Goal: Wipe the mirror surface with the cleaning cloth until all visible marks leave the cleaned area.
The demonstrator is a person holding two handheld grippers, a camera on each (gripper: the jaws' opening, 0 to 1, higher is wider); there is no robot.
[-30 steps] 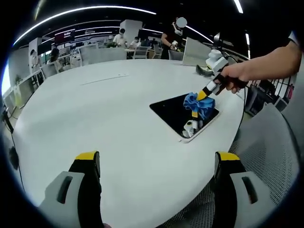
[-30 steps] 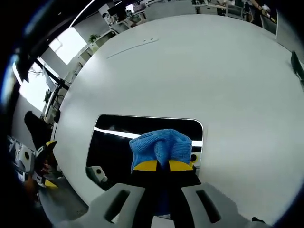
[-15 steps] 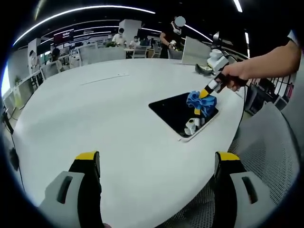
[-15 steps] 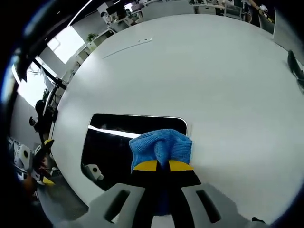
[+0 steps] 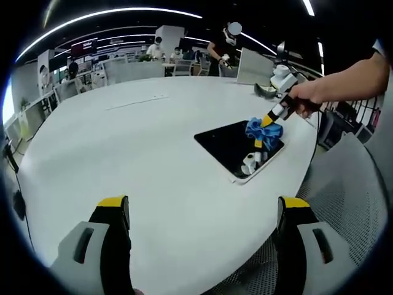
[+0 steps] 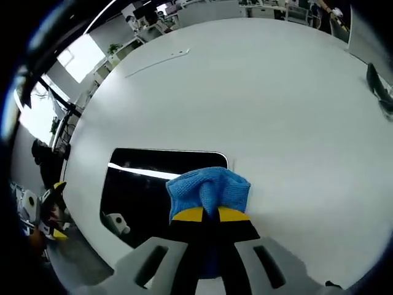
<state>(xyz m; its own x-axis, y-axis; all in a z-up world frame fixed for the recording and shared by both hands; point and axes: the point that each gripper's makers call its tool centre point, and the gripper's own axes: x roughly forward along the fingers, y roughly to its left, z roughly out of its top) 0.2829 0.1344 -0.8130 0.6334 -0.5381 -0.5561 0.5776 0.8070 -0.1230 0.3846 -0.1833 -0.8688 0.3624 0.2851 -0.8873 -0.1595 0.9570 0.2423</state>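
Since a second ago my right gripper, clamped on the blue cloth, slid toward the mirror edge; left gripper gapes empty; I judge wiping mid-course.

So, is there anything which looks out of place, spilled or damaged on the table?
Nothing stands out. The mirror lies flat near the edge of the white table, the right gripper holds the blue cloth at its corner, and no spill or crack shows.
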